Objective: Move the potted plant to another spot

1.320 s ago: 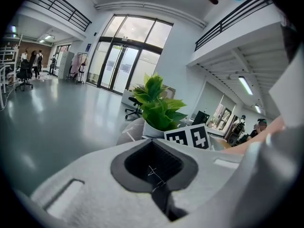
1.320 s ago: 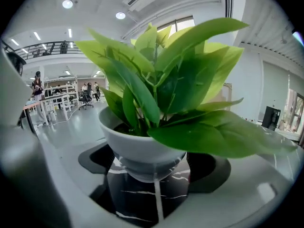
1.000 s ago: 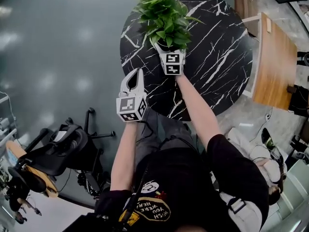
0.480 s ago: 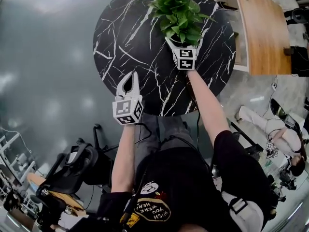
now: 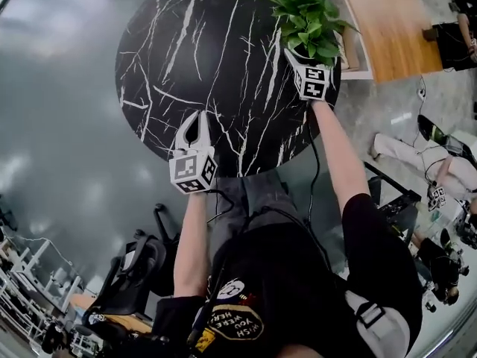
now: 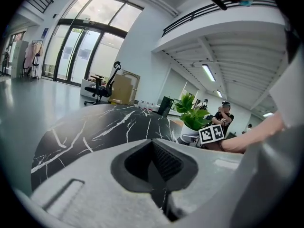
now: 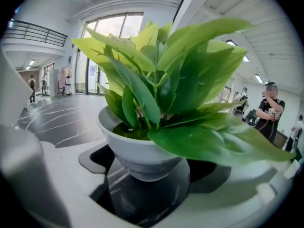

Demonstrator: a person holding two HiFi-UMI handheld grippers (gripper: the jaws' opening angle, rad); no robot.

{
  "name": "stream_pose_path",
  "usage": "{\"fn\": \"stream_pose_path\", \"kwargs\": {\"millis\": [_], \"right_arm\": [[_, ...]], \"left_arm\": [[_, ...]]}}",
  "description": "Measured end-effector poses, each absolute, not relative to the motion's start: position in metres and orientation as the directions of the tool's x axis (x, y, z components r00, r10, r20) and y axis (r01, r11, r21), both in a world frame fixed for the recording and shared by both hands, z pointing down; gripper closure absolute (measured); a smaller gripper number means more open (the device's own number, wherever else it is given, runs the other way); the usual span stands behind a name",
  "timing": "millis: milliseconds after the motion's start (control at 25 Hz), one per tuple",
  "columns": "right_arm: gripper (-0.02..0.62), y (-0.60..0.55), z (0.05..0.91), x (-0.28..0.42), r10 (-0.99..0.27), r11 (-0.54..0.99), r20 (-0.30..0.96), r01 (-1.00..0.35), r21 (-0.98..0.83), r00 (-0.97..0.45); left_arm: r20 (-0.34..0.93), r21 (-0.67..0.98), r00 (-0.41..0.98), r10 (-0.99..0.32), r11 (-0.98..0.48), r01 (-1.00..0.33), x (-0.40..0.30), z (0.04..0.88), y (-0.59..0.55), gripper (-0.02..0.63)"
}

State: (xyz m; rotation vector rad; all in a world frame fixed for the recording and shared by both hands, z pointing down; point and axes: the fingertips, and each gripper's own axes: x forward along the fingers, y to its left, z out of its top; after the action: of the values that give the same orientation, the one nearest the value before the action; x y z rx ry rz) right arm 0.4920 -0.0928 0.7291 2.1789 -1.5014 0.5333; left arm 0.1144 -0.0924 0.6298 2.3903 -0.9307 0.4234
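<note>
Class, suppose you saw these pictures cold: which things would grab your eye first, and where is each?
First the leafy green potted plant, gripped by the right gripper at the far right edge of the round black marble table, which is streaked with white. Next comes the left gripper, shut and empty, over the table's near edge.

Round black white-veined marble table (image 5: 201, 66), potted plant (image 5: 307, 13) at its right rim

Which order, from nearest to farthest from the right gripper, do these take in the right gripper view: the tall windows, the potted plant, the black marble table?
1. potted plant: in the centre, between the jaws.
2. black marble table: behind it, at the left.
3. tall windows: far back, upper left.
</note>
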Motion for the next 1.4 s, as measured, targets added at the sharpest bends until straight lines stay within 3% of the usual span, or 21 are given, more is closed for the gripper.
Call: {"fn": "stream_pose_path", "kwargs": {"millis": [280,560,760,1000,1400], "right_arm": [[0.118,-0.025,0.727,0.547,-0.688,-0.491,0.554,-0.863,0.12,0.468],[0.118,-0.054,0.728,0.504,-0.741,-0.401,0.545,-0.909,0.112,0.393],[0.118,-0.106,0.733,0.419,-0.801,-0.239,0.544,-0.967,0.092,0.249],[0.12,-0.166,0.737,0.267,-0.849,-0.009,0.528,-0.999,0.037,0.027],[0.12,-0.213,0.742,0.046,-0.796,0.352,0.535,-0.935,0.032,-0.282]], "left_arm": [[0.461,0.373,0.722,-0.516,-0.625,-0.686,0.116,0.63,-0.084,0.603],[0.462,0.362,0.69,-0.556,-0.592,-0.72,0.09,0.629,-0.093,0.602],[0.463,0.361,0.645,-0.608,-0.535,-0.764,0.055,0.628,-0.098,0.603],[0.466,0.358,0.553,-0.691,-0.425,-0.831,-0.002,0.627,-0.095,0.603],[0.467,0.355,0.355,-0.81,-0.196,-0.914,-0.119,0.625,-0.079,0.603]]}}
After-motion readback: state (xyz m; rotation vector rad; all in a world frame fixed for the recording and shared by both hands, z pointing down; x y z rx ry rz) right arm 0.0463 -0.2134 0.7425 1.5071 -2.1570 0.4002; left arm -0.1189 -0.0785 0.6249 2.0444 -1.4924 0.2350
